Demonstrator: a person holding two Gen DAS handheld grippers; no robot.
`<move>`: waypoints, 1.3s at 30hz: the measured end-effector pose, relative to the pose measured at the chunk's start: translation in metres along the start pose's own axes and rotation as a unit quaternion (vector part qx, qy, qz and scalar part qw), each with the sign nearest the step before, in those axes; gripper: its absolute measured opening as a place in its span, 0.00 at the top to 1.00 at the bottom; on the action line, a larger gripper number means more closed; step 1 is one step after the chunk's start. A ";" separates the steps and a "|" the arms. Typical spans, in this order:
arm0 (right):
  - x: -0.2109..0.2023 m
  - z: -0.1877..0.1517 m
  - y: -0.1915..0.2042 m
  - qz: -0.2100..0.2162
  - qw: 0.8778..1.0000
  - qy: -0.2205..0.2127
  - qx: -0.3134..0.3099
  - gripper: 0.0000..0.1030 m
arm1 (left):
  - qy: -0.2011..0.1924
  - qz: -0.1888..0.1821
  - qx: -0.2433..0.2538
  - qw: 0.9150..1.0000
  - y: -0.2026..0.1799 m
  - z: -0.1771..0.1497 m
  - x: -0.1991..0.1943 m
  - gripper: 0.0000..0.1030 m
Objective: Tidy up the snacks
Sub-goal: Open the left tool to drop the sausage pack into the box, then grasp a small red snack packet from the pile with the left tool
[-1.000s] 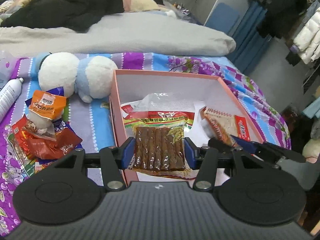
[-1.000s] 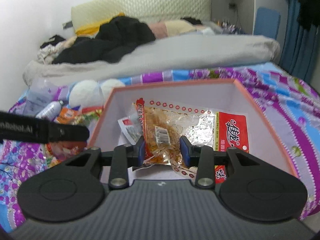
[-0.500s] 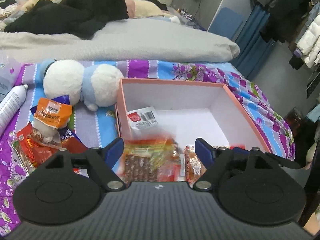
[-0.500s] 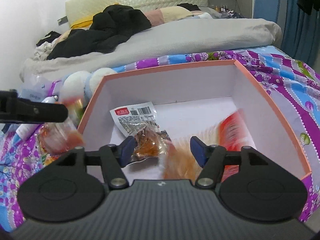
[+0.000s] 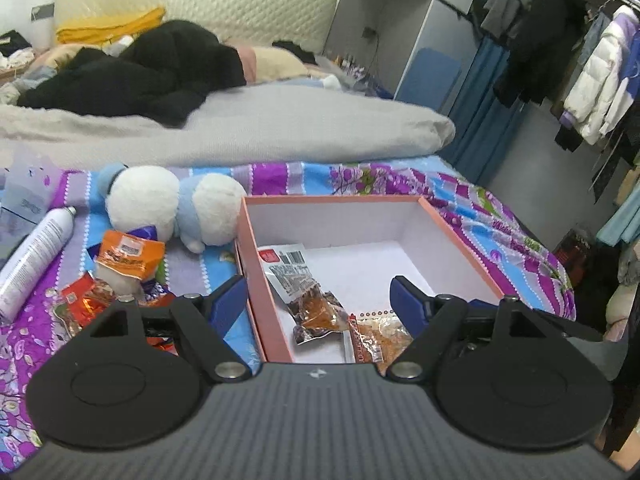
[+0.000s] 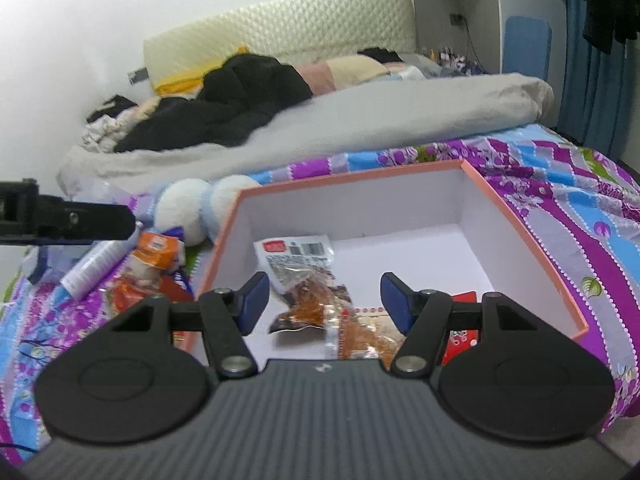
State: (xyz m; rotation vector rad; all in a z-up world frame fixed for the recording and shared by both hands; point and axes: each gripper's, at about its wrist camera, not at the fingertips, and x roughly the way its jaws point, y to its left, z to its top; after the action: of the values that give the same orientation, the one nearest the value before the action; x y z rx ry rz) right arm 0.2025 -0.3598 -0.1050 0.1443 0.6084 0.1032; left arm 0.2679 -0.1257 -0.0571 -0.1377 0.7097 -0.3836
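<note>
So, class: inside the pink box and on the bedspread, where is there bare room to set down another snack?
The box floor is bare along its back wall and right side. Its front-left is crowded with snack packets. Left of the box, loose snacks, a spray can and a plush toy fill the bedspread.

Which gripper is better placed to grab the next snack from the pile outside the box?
Probably the left. The left gripper is open and empty, beside the snack pile left of the box. The right gripper hangs over the box.
</note>
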 end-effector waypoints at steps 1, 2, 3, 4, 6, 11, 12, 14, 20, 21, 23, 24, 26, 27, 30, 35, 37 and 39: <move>-0.003 -0.002 0.002 0.002 1.000 -0.002 -0.002 0.38 | -0.004 0.004 0.001 1.000 0.002 -0.002 -0.005 0.21; -0.005 -0.004 0.004 0.003 1.000 -0.003 -0.003 0.38 | -0.007 0.009 0.003 1.000 0.004 -0.005 -0.008 0.21; -0.007 -0.006 0.006 0.004 1.000 -0.003 -0.005 0.38 | -0.010 0.013 0.006 1.000 0.007 -0.009 -0.011 0.21; -0.008 -0.009 0.008 0.004 1.000 -0.002 -0.007 0.38 | -0.011 0.015 0.004 1.000 0.012 -0.013 -0.012 0.21; -0.006 -0.015 0.010 0.005 1.000 0.002 -0.010 0.38 | -0.010 0.012 -0.006 1.000 0.025 -0.022 -0.010 0.21; 0.007 -0.025 0.008 0.000 1.000 0.019 -0.004 0.38 | 0.028 0.033 -0.024 0.999 0.059 -0.047 0.019 0.22; 0.010 -0.027 0.008 -0.001 1.000 0.024 -0.002 0.38 | 0.034 0.036 -0.026 0.998 0.065 -0.052 0.025 0.22; 0.015 -0.030 0.006 -0.001 1.000 0.029 0.002 0.38 | 0.052 0.041 -0.033 0.997 0.077 -0.061 0.042 0.22; 0.023 -0.036 0.004 -0.005 0.999 0.038 0.011 0.15 | 0.101 0.044 -0.046 0.993 0.098 -0.088 0.082 0.22; 0.024 -0.037 0.004 -0.002 0.999 0.039 0.012 0.15 | 0.106 0.044 -0.045 0.992 0.100 -0.093 0.088 0.22; 0.026 -0.038 0.002 0.002 0.999 0.043 0.014 0.15 | 0.118 0.053 -0.044 0.991 0.101 -0.101 0.100 0.22; 0.027 -0.039 0.002 0.002 0.999 0.044 0.015 0.15 | 0.126 0.059 -0.045 0.989 0.102 -0.104 0.107 0.22; 0.027 -0.040 0.002 0.003 0.999 0.044 0.017 0.15 | 0.131 0.059 -0.041 0.989 0.102 -0.110 0.116 0.21; 0.027 -0.040 0.002 0.004 0.999 0.044 0.017 0.15 | 0.134 0.058 -0.038 0.989 0.102 -0.113 0.120 0.21; 0.027 -0.040 0.000 0.003 0.999 0.045 0.020 0.15 | 0.142 0.065 -0.029 0.987 0.100 -0.119 0.131 0.21; 0.026 -0.040 -0.002 0.003 0.999 0.045 0.023 0.15 | 0.157 0.075 -0.028 0.984 0.101 -0.127 0.148 0.22; 0.026 -0.040 -0.002 0.005 0.999 0.045 0.025 0.15 | 0.159 0.081 -0.023 0.984 0.102 -0.130 0.154 0.23; 0.026 -0.040 -0.002 0.005 0.999 0.046 0.024 0.15 | 0.155 0.086 -0.015 0.984 0.100 -0.134 0.157 0.24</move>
State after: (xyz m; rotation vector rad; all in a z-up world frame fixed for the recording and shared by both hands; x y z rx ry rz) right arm 0.2009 -0.3535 -0.1528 0.1891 0.7020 0.1051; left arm 0.3181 -0.0936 -0.2785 -0.0441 1.0280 -0.2298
